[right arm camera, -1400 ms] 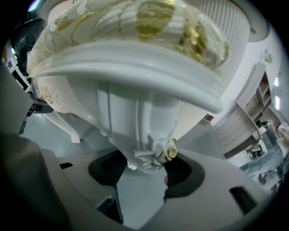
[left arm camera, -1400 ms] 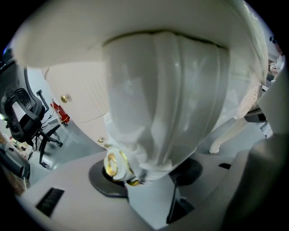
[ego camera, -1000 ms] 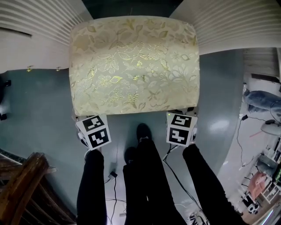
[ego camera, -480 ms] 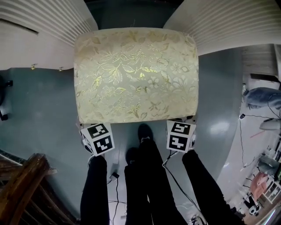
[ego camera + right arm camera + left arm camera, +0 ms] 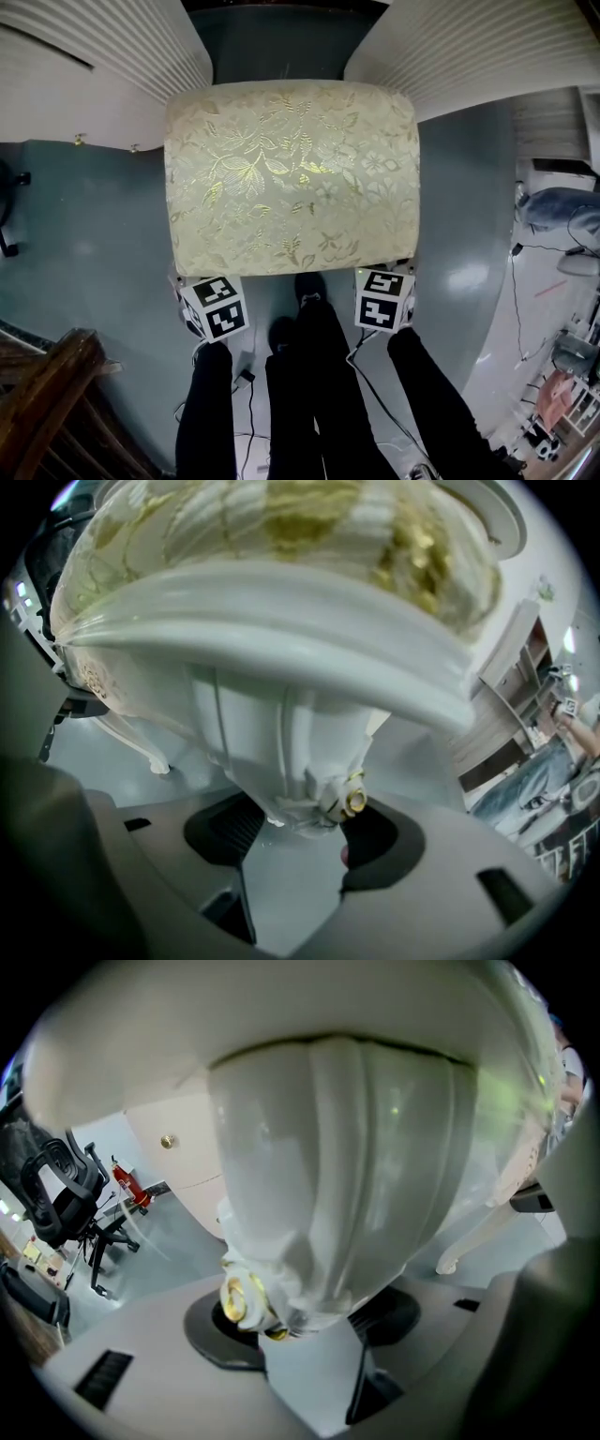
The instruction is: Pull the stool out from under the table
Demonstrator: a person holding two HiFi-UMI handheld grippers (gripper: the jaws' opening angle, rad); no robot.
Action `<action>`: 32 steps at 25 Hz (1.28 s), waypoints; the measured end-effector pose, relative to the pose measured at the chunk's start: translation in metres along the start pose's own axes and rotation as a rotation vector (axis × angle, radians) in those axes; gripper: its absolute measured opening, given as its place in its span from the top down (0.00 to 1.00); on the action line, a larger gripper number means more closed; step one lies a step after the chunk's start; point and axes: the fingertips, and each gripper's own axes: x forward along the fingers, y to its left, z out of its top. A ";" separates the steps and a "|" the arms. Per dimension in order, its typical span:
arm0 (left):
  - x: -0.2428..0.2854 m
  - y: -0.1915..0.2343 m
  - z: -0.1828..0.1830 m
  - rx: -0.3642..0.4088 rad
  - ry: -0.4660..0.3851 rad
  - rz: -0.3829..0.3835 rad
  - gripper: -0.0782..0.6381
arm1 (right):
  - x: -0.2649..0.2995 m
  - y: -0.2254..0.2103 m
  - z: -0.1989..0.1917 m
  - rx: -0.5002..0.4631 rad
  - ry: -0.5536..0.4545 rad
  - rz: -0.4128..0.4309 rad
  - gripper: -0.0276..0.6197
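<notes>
Your left tool (image 5: 210,302) is closed on the near left leg (image 5: 328,1194) of the stool (image 5: 291,225), high up under the seat (image 5: 244,131). Your right tool (image 5: 384,289) is closed the same way on the near right leg (image 5: 286,752). Both sets of jaws stand wide, because the legs are fat at the top.

The stool stands on the floor (image 5: 84,244) right in front of you. Almost all of it is out from the bench (image 5: 103,66). Only its far edge is near the gap in the bench.

I think the stool is stiff and a bit heavy. The white legs look shiny, so they may slip. The small gold bits (image 5: 239,1299) on them may chip. The seat looks soft, so do not grab it. Hold the legs high, where you are now, and pull both sides the same so the stool does not twist.
</notes>
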 end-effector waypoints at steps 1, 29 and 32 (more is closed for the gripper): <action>0.000 0.000 0.000 0.000 0.002 0.001 0.53 | 0.000 0.000 0.000 0.001 0.002 0.002 0.56; -0.012 0.002 -0.003 -0.032 0.054 0.070 0.52 | -0.019 -0.002 -0.008 0.069 0.003 -0.089 0.60; -0.015 0.001 -0.006 -0.037 0.059 0.069 0.52 | -0.022 -0.001 -0.012 0.072 0.011 -0.084 0.62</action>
